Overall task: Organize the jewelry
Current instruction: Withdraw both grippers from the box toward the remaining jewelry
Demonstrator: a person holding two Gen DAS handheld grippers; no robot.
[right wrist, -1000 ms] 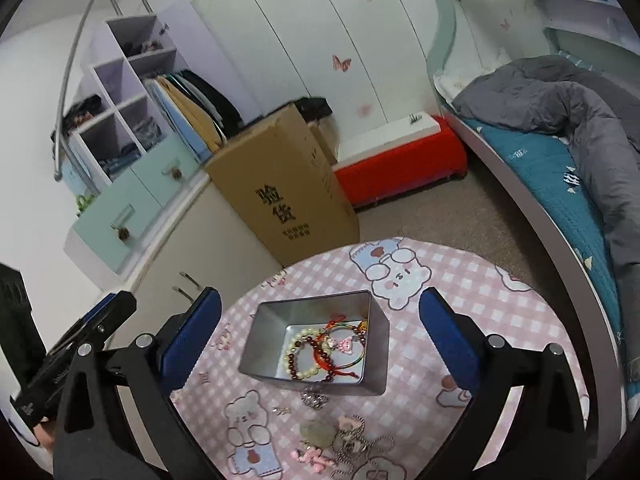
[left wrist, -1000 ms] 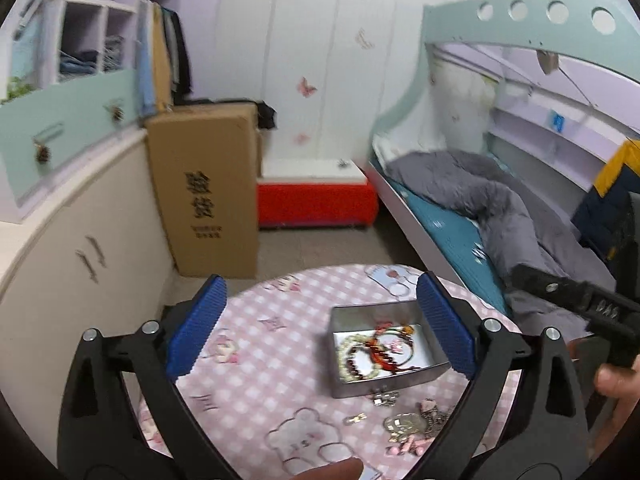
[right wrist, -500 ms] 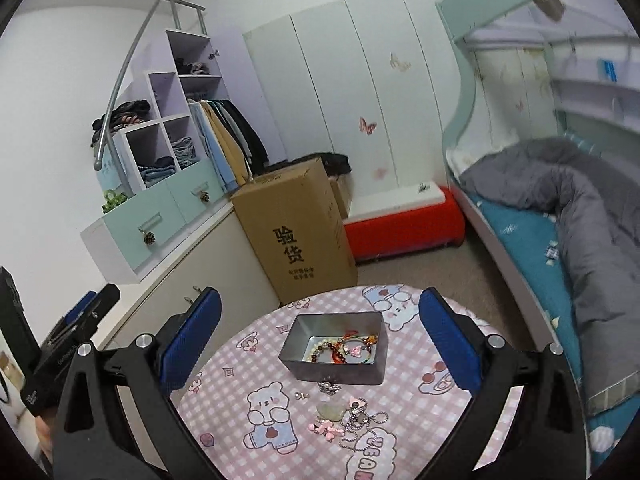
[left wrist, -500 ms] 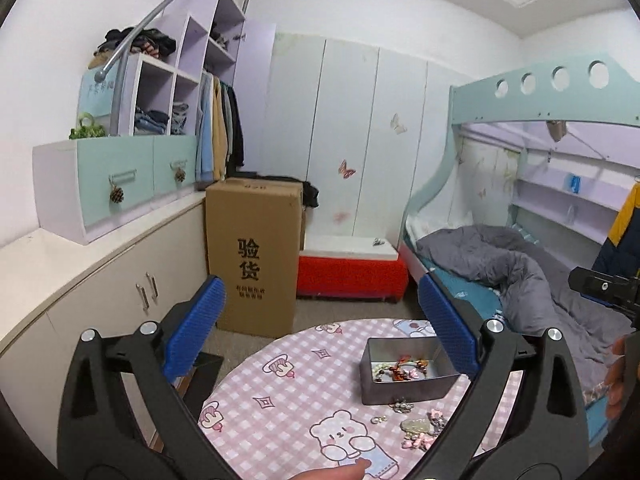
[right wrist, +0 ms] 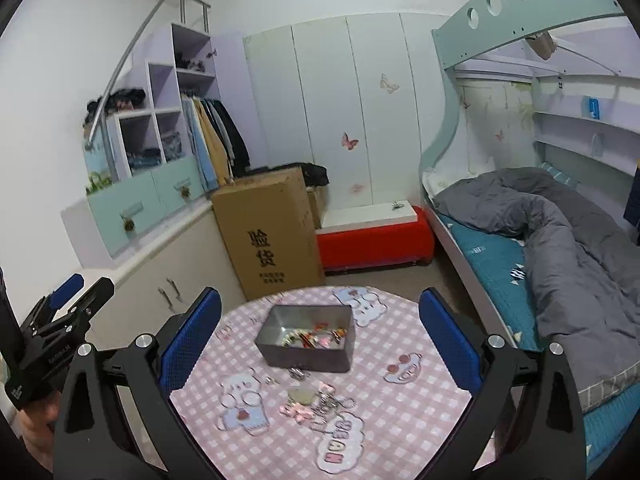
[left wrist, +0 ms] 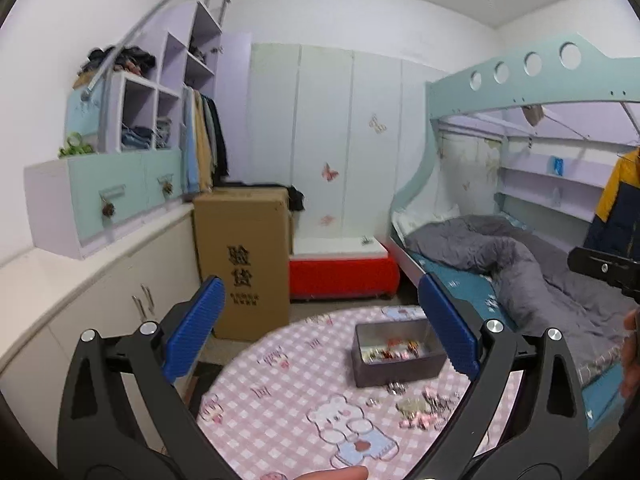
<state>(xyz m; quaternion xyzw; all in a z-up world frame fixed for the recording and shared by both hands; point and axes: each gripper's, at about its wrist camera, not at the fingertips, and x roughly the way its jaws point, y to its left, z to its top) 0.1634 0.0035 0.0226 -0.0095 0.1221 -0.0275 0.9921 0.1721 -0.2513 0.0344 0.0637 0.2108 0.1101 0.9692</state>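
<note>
A grey metal tin (right wrist: 306, 338) holding bracelets and beads stands on a round table with a pink checked cloth (right wrist: 400, 412). It also shows in the left wrist view (left wrist: 396, 352). Loose jewelry (right wrist: 316, 400) lies on the cloth in front of the tin, and shows in the left wrist view (left wrist: 420, 410) too. My left gripper (left wrist: 322, 334) is open and empty, held back above the table. My right gripper (right wrist: 320, 342) is open and empty, also well back from the tin. The left gripper shows at the left edge of the right wrist view (right wrist: 60, 320).
A tall cardboard box (right wrist: 268, 232) and a red bench (right wrist: 376, 240) stand on the floor beyond the table. A bunk bed with a grey duvet (right wrist: 560, 232) is on the right. Cabinets and shelves (left wrist: 100, 240) line the left wall.
Both grippers have pulled back and up from the table. The tin and jewelry now look smaller and farther away. Both stay open and empty.
</note>
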